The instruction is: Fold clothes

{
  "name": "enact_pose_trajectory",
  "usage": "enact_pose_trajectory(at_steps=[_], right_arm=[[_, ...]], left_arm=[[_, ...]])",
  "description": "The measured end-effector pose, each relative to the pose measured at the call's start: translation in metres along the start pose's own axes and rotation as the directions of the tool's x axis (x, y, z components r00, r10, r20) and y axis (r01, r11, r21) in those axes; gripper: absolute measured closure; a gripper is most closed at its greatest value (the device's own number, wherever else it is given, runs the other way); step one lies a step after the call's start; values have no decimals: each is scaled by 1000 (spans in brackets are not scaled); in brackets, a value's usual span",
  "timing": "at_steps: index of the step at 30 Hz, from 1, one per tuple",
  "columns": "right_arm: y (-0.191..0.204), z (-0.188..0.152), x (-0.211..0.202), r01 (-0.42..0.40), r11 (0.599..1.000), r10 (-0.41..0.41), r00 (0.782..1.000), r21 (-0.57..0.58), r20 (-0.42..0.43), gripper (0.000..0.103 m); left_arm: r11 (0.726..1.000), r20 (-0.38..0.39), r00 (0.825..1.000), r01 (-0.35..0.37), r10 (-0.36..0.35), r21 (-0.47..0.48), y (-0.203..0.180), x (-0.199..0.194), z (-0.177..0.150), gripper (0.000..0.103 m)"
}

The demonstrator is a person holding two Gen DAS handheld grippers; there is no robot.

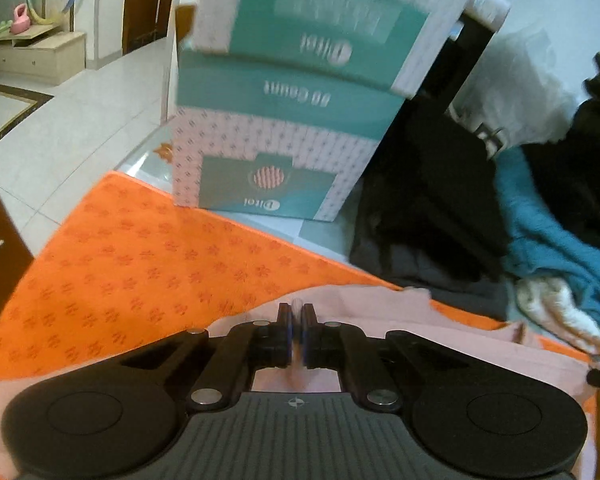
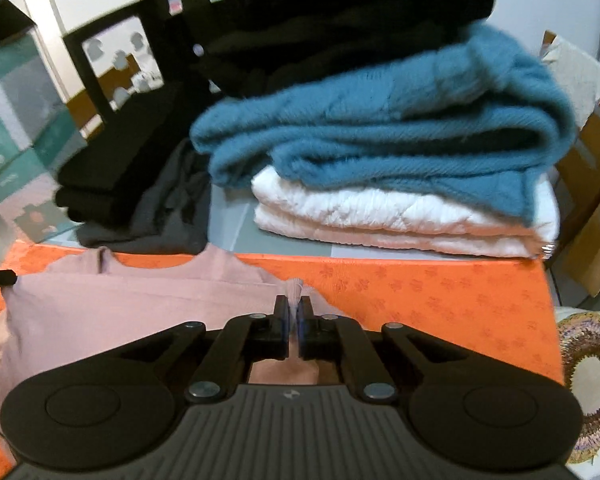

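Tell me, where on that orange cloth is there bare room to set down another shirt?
Bare orange cloth lies right of the pink shirt, bordered behind by the white and blue folded pile. More lies left of the shirt, before the patterned boxes. Behind it is crowded: black clothes and stacks fill the far edge.

left gripper (image 1: 296,312): jaws closed, angled down | right gripper (image 2: 294,307): jaws closed, angled down
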State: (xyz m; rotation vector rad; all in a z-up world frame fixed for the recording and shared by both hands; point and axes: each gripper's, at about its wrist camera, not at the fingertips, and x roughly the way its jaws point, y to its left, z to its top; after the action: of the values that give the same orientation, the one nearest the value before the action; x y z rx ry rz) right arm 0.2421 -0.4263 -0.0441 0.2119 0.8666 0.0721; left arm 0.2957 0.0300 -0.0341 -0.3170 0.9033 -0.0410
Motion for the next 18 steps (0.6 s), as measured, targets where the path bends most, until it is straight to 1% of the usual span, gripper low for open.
enact_pose_trajectory(at_steps=[5, 9, 16, 18], right_arm=[[7, -22, -62, -10, 1000, 10, 999, -1, 49, 98], [13, -49, -111, -21, 1000, 21, 997, -1, 78, 98], [22, -111, -184, -28, 1000, 29, 997, -13, 74, 98], [25, -129, -199, -27, 999, 28, 998, -17, 64, 98]], left_arm=[[999, 42, 998, 40, -39, -11, 2, -59, -17, 97], [998, 59, 996, 61, -61, -4, 7, -105, -39, 97], [996, 52, 995, 91, -91, 4, 23, -169, -92, 97], [996, 38, 995, 87, -88, 29, 26, -184, -112, 97]])
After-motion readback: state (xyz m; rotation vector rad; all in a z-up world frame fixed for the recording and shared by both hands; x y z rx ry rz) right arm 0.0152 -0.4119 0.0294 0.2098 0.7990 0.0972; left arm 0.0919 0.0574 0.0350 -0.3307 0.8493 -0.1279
